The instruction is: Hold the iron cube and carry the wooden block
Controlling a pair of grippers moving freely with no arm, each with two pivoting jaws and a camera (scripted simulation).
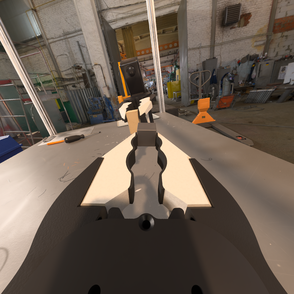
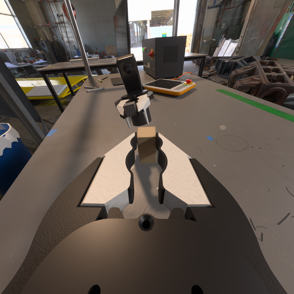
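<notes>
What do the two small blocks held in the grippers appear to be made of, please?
The iron cube in the left gripper looks like metal: uniform dark grey, smooth matte faces, softly rounded edges. The wooden block in the right gripper looks like unfinished light wood: pale tan with faint specks and grain, no gloss. Both judgements rest on appearance alone.

Two grippers: left gripper (image 1: 146, 135), right gripper (image 2: 146, 135). One iron cube (image 1: 146, 135); one wooden block (image 2: 146, 144). One screwdriver (image 1: 76, 138); one orange pen (image 1: 54, 142). One control box (image 2: 165, 56); one pendant (image 2: 169, 86).
</notes>
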